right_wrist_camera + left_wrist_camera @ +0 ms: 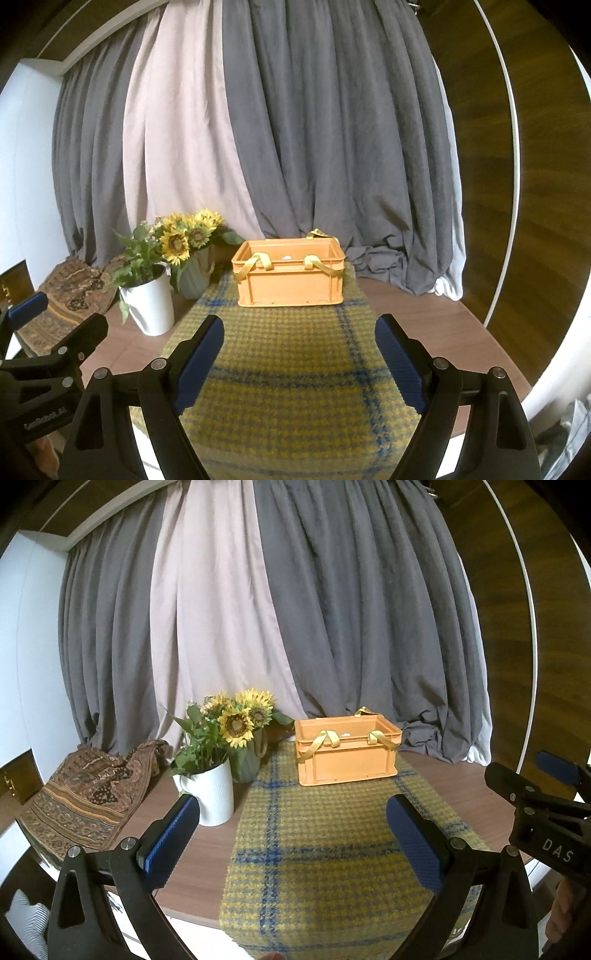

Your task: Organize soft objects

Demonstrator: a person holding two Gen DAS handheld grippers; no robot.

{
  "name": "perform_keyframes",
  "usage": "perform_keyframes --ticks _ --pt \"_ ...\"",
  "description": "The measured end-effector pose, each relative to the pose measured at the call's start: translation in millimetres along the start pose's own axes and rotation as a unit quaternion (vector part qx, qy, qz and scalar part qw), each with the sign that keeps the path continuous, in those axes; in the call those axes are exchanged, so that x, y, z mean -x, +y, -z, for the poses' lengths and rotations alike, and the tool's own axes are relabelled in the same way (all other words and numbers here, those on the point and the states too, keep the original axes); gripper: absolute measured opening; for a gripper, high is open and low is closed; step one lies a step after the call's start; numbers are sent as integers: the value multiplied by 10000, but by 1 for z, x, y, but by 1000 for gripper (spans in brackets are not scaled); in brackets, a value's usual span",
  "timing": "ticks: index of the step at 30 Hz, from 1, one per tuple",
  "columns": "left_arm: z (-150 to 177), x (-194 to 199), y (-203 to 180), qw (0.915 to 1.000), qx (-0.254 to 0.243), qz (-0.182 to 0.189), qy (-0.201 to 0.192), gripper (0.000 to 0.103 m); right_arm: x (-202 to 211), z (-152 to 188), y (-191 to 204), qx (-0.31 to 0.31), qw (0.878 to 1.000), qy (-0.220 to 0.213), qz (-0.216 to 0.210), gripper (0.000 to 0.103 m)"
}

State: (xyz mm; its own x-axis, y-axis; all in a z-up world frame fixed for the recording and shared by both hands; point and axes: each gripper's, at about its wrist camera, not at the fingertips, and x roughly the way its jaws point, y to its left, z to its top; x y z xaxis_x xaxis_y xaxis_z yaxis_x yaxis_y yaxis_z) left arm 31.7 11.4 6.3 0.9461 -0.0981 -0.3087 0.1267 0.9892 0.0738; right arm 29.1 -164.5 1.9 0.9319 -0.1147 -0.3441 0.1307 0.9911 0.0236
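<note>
Both grippers, left (pixel 293 834) and right (pixel 299 356), are held with jaws wide open and empty. The vase (pixel 212 794) at left of centre could be toppled if the cloth (pixel 85 794) at the left edge is reached for.

Left claw (pixel 293 838) and right claw (pixel 299 360) both gape wide (blue pads apart), held level, side by side.

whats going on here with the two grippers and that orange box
A person holds two grippers over a table, both open and empty. The left gripper and right gripper hover above a yellow-and-blue plaid cloth. An orange crate with yellow straps sits at the cloth's far end. Nothing is being gripped yet. A patterned brown fabric lies at the left, beside sunflowers in a white vase.
</note>
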Motion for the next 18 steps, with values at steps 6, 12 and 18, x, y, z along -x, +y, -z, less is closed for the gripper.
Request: perform_keyframes --ticks 6,12,18 --pt "1 7 -6 10000 5 -9 -58 103 5 2 -4 -9 10000 -25 2 85" --pt "0 14 -12 9999 1 -17 -142 103 14 2 -11 -5 9999 -102 15 85" --pt "-1 19 -16 9998 -27 -18 -211 103 18 2 -16 -25 9999 -148 27 85"
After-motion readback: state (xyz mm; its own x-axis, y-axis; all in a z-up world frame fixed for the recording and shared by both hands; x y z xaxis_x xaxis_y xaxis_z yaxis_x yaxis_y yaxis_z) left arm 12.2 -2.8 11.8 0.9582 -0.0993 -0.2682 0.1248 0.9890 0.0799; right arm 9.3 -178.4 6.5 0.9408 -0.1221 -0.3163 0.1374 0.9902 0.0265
